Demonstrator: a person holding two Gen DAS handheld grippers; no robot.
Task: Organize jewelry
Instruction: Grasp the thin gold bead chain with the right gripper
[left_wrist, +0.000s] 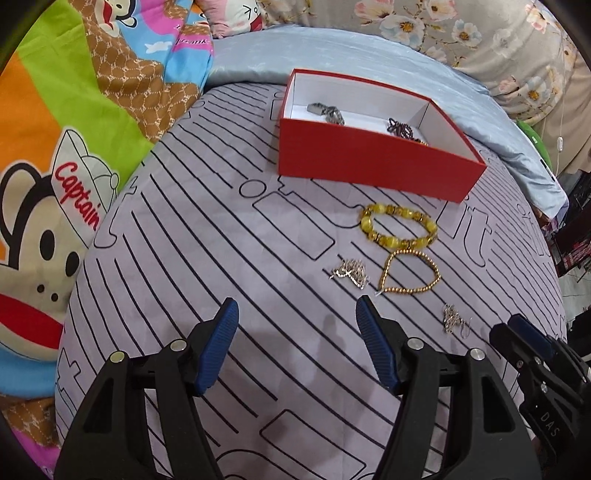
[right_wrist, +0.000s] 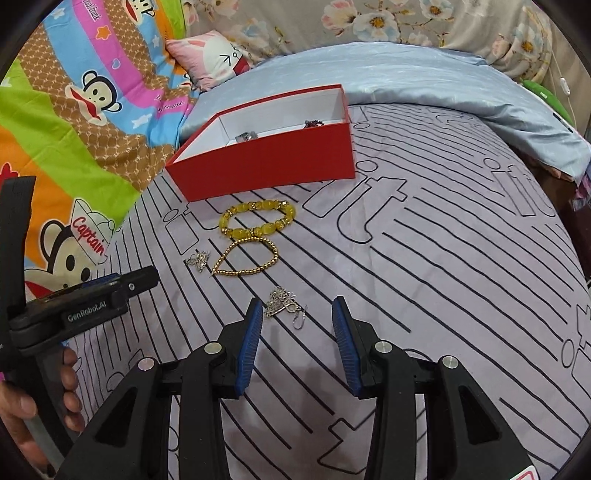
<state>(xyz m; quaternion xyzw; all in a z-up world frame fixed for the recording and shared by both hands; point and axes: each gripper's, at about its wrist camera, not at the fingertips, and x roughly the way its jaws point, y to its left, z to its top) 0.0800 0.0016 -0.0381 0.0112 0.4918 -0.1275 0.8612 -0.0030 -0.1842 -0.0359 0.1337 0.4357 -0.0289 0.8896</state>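
Note:
A red box (left_wrist: 369, 158) (right_wrist: 266, 162) with a white inside sits on the striped grey sheet; it holds a silver piece (left_wrist: 327, 112) and a dark beaded piece (left_wrist: 400, 127). In front of it lie a yellow bead bracelet (left_wrist: 399, 225) (right_wrist: 258, 218), a gold bead bracelet (left_wrist: 410, 273) (right_wrist: 245, 258), a small silver chain (left_wrist: 349, 273) (right_wrist: 198, 260) and silver earrings (left_wrist: 456, 319) (right_wrist: 286, 304). My left gripper (left_wrist: 297, 314) is open and empty, just short of the silver chain. My right gripper (right_wrist: 297, 314) is open and empty, its tips just short of the earrings.
A cartoon monkey quilt (left_wrist: 74, 147) (right_wrist: 74, 129) lies to the left. A light blue pillow (left_wrist: 369, 55) (right_wrist: 424, 77) and floral bedding (right_wrist: 406, 22) lie behind the box. The bed edge drops off at the right (left_wrist: 565, 258).

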